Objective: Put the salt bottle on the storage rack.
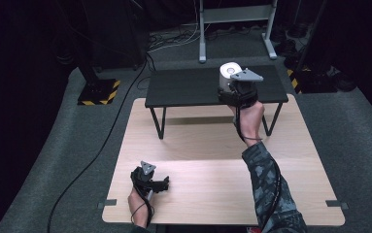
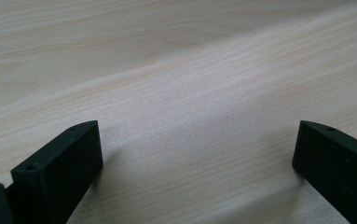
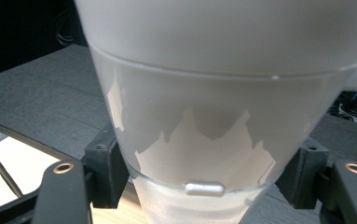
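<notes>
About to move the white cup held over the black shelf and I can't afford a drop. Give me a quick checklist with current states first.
1. Right gripper shut on the white cup, a jaw on each side of its lower part: ok.
2. Cup upright in the grip: ok, going by the high view.
3. Anything inside the cup: cannot tell.
4. Black shelf bare below and beside the cup: ok.
5. Left gripper open, with nothing between its jaws, low over the wooden table and well away from the cup: ok.
6. Cup bottom clear of the shelf top: cannot tell.
</notes>
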Motion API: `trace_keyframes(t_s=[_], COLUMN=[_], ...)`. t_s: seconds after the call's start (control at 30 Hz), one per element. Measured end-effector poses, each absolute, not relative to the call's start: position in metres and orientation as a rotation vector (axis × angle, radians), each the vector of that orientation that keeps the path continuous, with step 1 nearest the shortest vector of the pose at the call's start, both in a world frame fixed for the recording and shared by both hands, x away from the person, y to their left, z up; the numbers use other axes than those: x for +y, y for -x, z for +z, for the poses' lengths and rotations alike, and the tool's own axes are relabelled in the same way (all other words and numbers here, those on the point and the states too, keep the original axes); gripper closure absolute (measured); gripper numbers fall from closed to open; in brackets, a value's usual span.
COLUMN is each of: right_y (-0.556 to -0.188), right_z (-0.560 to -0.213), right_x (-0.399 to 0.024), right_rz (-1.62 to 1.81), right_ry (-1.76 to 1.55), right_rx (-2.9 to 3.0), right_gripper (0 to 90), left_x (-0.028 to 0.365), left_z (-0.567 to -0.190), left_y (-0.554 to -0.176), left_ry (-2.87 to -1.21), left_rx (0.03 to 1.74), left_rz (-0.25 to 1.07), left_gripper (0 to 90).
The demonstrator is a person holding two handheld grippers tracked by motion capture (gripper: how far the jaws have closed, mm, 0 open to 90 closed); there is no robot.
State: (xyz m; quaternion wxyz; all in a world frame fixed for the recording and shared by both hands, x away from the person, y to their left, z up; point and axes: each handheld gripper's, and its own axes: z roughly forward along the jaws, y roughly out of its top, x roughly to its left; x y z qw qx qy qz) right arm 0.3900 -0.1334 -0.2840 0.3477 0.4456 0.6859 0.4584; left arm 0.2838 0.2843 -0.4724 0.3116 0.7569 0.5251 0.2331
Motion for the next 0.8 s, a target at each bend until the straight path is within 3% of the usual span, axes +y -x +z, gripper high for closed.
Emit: trace_keyframes(t_s=[0.8], right_y=[-0.418], right_z=[-0.280], right_x=[-0.097], right_rz=[1.223], right_ry=[-1.118], right_rx=[1.835], right_gripper=[29.3], left_x=[0.285], left_z=[-0.472], left_y=[-0.284], left_ry=[-2.000], left_rx=[1.380], left_rz=[0.612], left_gripper=[1.1])
